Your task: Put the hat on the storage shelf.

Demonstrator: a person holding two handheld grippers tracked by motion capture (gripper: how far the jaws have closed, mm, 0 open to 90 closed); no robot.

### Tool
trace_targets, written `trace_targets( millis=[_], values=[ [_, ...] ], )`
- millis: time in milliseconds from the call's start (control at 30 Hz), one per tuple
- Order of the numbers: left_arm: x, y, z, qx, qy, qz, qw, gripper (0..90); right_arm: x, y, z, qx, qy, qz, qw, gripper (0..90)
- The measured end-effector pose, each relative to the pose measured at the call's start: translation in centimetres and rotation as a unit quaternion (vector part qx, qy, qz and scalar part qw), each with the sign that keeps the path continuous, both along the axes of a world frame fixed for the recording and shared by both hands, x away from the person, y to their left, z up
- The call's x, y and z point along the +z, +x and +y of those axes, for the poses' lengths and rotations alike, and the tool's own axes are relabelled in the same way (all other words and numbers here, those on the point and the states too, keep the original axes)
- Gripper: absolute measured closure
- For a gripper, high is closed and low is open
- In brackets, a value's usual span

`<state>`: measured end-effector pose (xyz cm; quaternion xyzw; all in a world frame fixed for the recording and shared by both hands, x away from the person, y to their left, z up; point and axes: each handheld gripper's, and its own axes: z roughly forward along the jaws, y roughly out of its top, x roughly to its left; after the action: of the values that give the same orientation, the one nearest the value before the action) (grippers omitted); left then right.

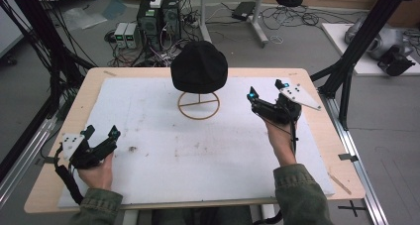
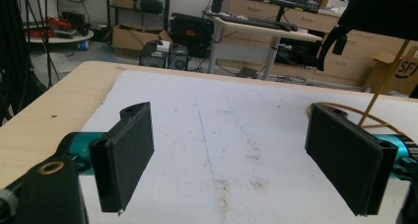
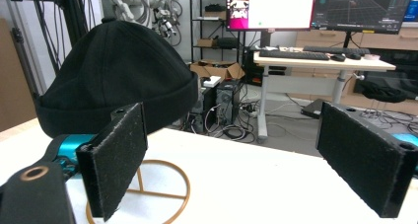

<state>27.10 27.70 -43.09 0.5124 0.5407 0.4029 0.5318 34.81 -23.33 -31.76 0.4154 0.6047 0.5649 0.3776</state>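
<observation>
A black beanie hat [image 1: 199,66] sits on a gold wire stand [image 1: 198,106] at the back middle of the white mat [image 1: 148,150]. My left gripper [image 1: 101,138] rests near the mat's front left, jaws wide open with nothing between them [image 2: 241,160]. Held above the mat to the right of the stand, my right gripper [image 1: 267,98] is also open and empty [image 3: 246,160]. The right gripper view has the hat [image 3: 113,81] and the stand's ring [image 3: 167,194] close ahead on the left. In the left gripper view the hat's edge [image 2: 379,12] and the stand [image 2: 379,95] appear at the far right.
The mat covers a wooden table [image 1: 79,101]. Computers and cables [image 1: 158,17] lie on the floor behind it. A black frame post [image 1: 356,46] stands at the right, and a second desk [image 3: 320,61] with monitors stands farther off.
</observation>
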Motion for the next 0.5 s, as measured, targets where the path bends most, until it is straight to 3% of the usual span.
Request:
trace_targets(
  millis=[200,500],
  values=[
    [0.0,0.0,0.0,0.0,0.002,0.0,1.0,18.9,-1.6,-1.7,-1.5,-0.015,-0.002,-0.008,0.9999,11.6],
    [0.0,0.0,0.0,0.006,-0.002,0.003,1.0,19.0,-4.7,-4.0,-4.0,-0.04,0.0,0.008,0.9992,11.6]
  ],
)
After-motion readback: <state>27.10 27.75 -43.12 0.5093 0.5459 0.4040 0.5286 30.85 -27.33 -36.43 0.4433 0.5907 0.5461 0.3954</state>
